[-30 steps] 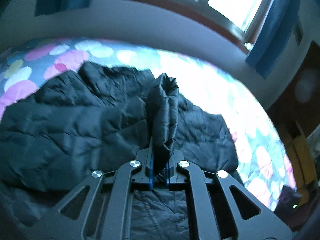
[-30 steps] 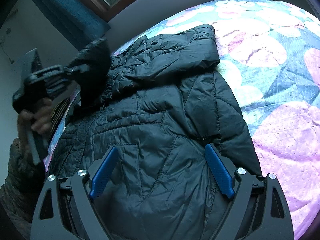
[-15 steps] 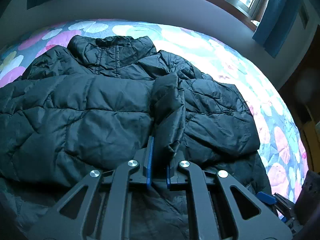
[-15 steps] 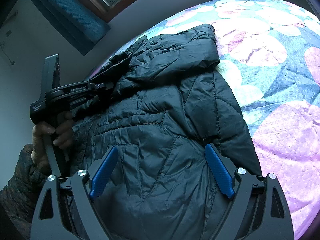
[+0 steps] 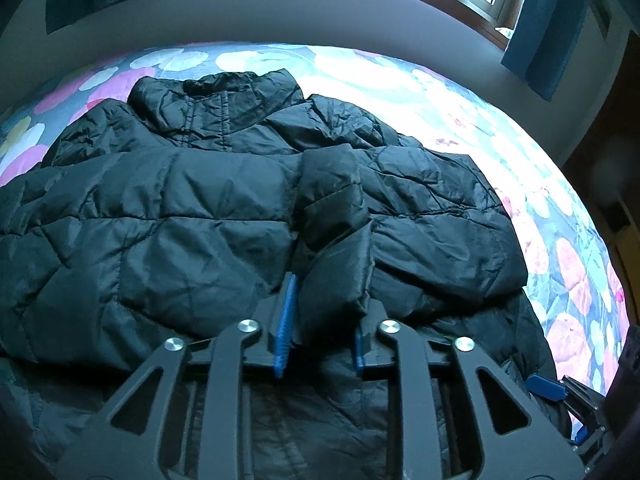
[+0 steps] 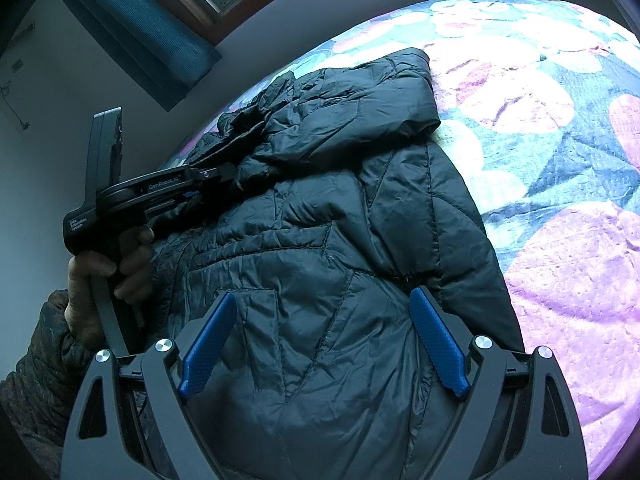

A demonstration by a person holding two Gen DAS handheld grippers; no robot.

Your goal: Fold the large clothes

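Jacket (image 5: 208, 216), puffy, soft and slippery, lay spread across the flowered bed (image 6: 560, 128). Left gripper (image 5: 322, 320) was opening around its folded sleeve (image 5: 332, 216); right gripper (image 6: 324, 344) hovered wide, empty. Seams and cuffs looked the best holds.

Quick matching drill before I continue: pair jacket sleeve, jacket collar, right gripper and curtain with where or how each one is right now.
Things:
1. jacket sleeve
2. jacket collar
3. right gripper
4. curtain

States:
A. beside the window
B. jaws wide apart above the jacket body, holding nothing
C. far end of the jacket, near the wall
D. between the opening jaws of the left gripper

Pairs: 1-D, 2-C, 3-B, 4-A
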